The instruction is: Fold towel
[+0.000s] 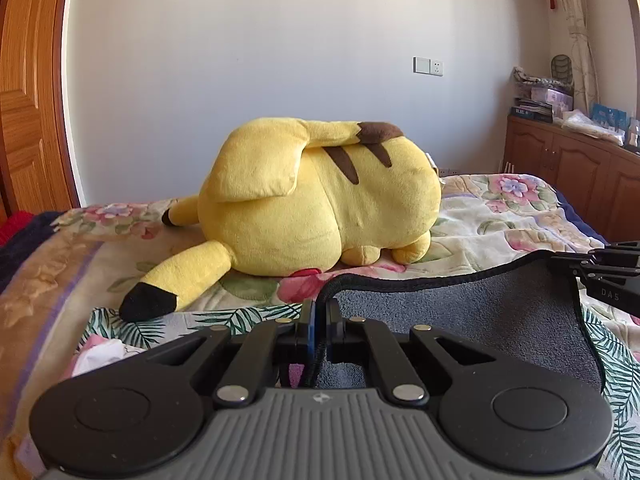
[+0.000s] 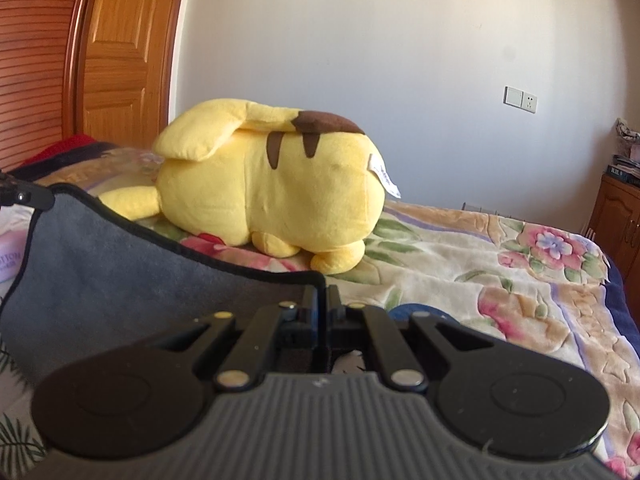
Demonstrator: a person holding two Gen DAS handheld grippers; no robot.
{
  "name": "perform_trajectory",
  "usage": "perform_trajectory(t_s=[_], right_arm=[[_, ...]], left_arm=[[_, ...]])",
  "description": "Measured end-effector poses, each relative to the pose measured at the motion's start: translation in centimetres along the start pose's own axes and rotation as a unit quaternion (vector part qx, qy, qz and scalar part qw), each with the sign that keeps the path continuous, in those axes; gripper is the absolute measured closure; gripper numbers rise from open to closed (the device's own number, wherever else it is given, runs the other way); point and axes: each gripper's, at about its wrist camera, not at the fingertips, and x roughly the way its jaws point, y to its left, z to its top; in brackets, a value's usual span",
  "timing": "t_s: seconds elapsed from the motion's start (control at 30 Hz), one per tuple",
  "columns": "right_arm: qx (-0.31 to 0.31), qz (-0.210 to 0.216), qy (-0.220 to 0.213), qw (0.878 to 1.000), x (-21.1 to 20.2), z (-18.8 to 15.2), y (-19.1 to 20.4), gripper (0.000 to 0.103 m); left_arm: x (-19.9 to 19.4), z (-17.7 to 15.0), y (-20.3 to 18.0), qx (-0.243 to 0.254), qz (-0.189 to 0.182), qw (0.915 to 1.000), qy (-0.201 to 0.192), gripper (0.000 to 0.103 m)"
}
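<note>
A grey towel (image 1: 460,312) with a black hem hangs stretched between my two grippers above the bed. My left gripper (image 1: 320,308) is shut on the towel's left corner. My right gripper (image 2: 325,296) is shut on the towel's (image 2: 120,264) right corner. In the left wrist view the right gripper (image 1: 592,268) shows at the far right, pinching the hem. In the right wrist view the left gripper (image 2: 24,194) shows at the far left edge, holding the other corner. The hem sags in a curve between them.
A large yellow plush toy (image 1: 320,196) lies on the floral blanket (image 1: 500,216) just beyond the towel. A wooden door (image 2: 116,52) stands at the left, a wooden cabinet (image 1: 568,164) with clutter at the right. A leaf-patterned sheet (image 1: 616,360) lies under the towel.
</note>
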Motion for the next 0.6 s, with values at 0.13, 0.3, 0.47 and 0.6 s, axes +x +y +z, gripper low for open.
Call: perform_trajectory(t_s=[0.13, 0.3, 0.47, 0.6], right_arm=[[-0.011, -0.001, 0.008, 1.000, 1.4, -0.5, 0.2, 0.099], [-0.016, 0.003, 0.035, 0.999, 3.4, -1.6, 0.4, 0.099], [-0.015, 0.003, 0.050, 0.999, 4.4, -2.3, 0.8, 0.099], [-0.012, 0.002, 0.065, 0.998, 5.1, -2.5, 0.8, 0.099]], left_arm=[[1.7, -0.4, 0.5, -0.006, 0.004, 0.9999, 0.010, 0.103], [4.5, -1.4, 0.6, 0.004, 0.013, 0.9991, 0.039, 0.103], [6.0, -2.1, 0.2, 0.025, 0.020, 0.9981, 0.052, 0.103], [6.9, -2.3, 0.3, 0.030, 0.027, 0.9972, 0.062, 0.103]])
